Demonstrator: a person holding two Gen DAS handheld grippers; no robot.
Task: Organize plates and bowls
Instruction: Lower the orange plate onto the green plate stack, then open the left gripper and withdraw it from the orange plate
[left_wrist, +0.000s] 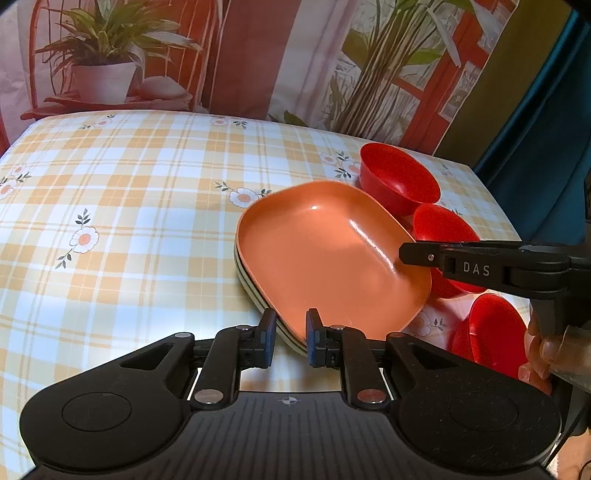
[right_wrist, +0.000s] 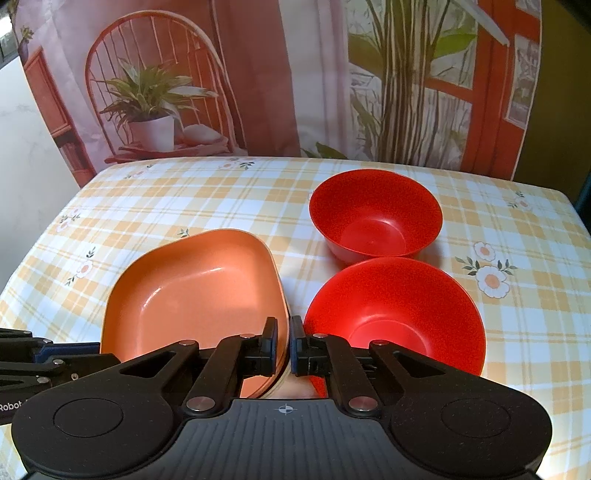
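Observation:
A stack of squarish plates lies on the checked tablecloth, an orange plate on top and cream plates under it. My left gripper is at the stack's near edge, its narrow jaws shut on the rims. My right gripper has the orange plate's rim between nearly closed jaws. In the left wrist view the right gripper comes in from the right over that rim. Three red bowls stand upright to the right of the stack: a far one, a middle one and a near one.
The table has a yellow checked cloth with flowers and is bare to the left of the stack. A printed backdrop with a chair and plants hangs behind its far edge. A person's hand holds the right gripper's handle.

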